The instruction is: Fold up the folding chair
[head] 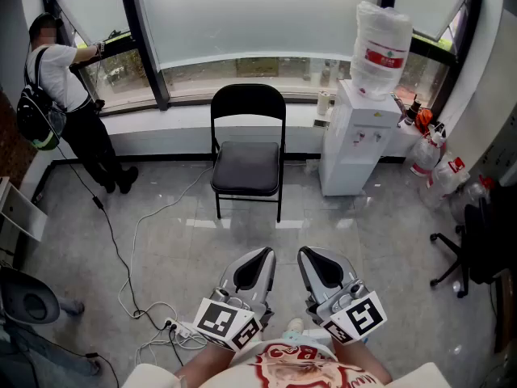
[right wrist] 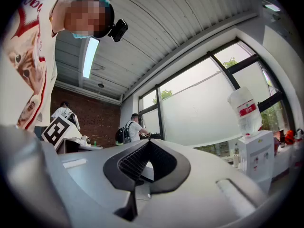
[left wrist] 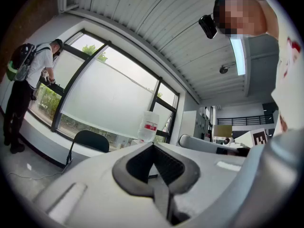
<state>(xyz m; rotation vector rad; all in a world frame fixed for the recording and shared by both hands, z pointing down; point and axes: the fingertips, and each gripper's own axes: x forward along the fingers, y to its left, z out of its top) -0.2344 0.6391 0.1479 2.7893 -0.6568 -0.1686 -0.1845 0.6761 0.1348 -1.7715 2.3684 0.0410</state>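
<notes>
Ahead, open floor (head: pixel 186 249) separates the folding chair (head: pixel 246 166) from left tongs (head: pixel 260 255) and right tongs (head: pixel 310 254), both closed.

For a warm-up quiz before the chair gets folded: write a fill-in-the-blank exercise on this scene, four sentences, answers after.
1. The colour of the folding chair is ___.
2. In the head view, the water dispenser stands to the chair's ___.
3. On top of the water dispenser sits an upturned water ___.
4. The left gripper and the right gripper both have their jaws ___, with nothing between them.

Missing words: black; right; bottle; shut.
</notes>
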